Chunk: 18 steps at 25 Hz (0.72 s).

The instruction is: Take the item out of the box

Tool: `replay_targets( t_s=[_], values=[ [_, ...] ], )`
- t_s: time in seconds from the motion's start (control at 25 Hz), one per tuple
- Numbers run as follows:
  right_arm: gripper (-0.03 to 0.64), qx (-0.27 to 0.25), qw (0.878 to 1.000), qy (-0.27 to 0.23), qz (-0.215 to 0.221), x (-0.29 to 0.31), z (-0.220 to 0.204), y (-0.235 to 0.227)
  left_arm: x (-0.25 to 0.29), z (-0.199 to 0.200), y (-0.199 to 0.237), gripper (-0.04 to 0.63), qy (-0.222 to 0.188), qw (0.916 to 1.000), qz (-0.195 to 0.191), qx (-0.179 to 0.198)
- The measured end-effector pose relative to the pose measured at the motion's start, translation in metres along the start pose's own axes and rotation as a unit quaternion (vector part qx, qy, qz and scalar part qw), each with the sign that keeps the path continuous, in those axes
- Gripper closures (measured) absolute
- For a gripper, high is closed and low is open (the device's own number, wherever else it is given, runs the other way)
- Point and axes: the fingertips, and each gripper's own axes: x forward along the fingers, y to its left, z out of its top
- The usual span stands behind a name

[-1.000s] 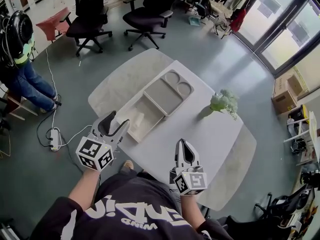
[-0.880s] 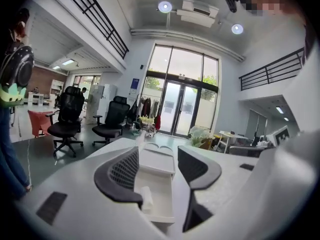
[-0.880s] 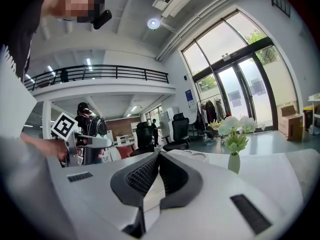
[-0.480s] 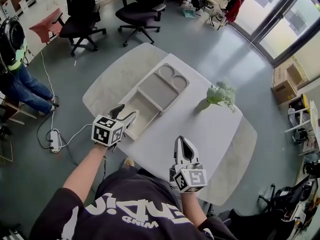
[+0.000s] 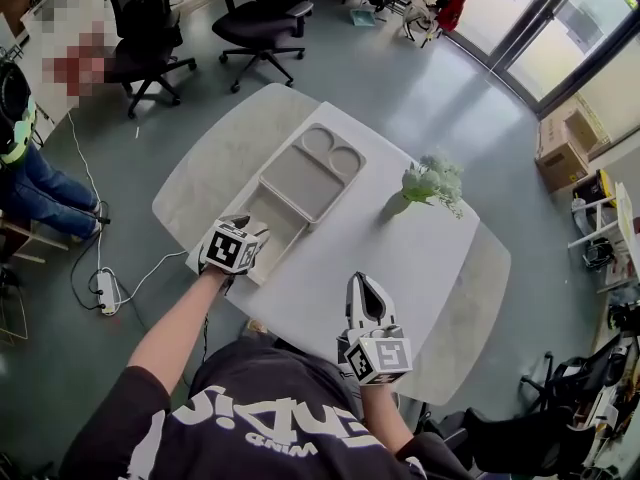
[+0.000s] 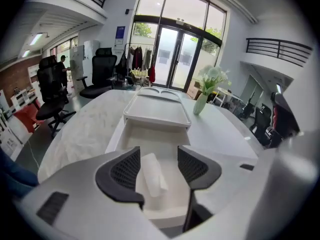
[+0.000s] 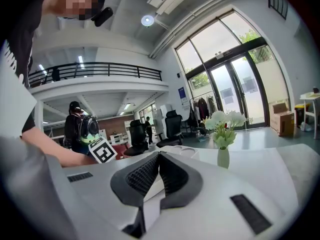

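Observation:
An open pale box [image 5: 262, 226] lies on the white table [image 5: 420, 258], its lid [image 5: 308, 176] folded back beyond it. Inside the box [image 6: 131, 134] rests a small white wrapped item [image 6: 151, 173]. My left gripper [image 6: 157, 171] is open, its jaws standing either side of the item, just above the box floor; whether they touch it is unclear. In the head view the left gripper [image 5: 238, 250] sits over the box's near end. My right gripper [image 5: 366, 296] hovers shut above the table's near edge, holding nothing, its pads [image 7: 159, 171] pressed together.
A vase of white flowers [image 5: 428, 183] stands on the table to the right of the lid. Office chairs [image 5: 262, 18] stand on the floor beyond the table. A person [image 5: 30, 158] sits at the far left. A power strip and cable [image 5: 105, 283] lie on the floor at left.
My left gripper has moved forward and right from beside the table's edge to over the box's near end. The right gripper has stayed in place.

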Motion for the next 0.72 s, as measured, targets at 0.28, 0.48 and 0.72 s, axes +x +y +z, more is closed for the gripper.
replay_targets(
  t_s=[0.28, 0.48, 0.72],
  values=[
    [0.592, 0.004, 1.0, 0.006, -0.012, 0.003, -0.004, -0.007, 0.035, -0.018, 0.005, 0.359, 0.077, 0.997, -0.003, 0.005],
    [0.592, 0.005, 1.0, 0.008, -0.021, 0.003, -0.006, -0.015, 0.052, -0.031, 0.011, 0.359, 0.131, 0.9911, 0.011, 0.021],
    [0.592, 0.007, 1.0, 0.009, -0.029, 0.005, -0.008, -0.019, 0.066, -0.043, 0.016, 0.385, 0.178, 0.9833, 0.018, 0.032]
  ],
)
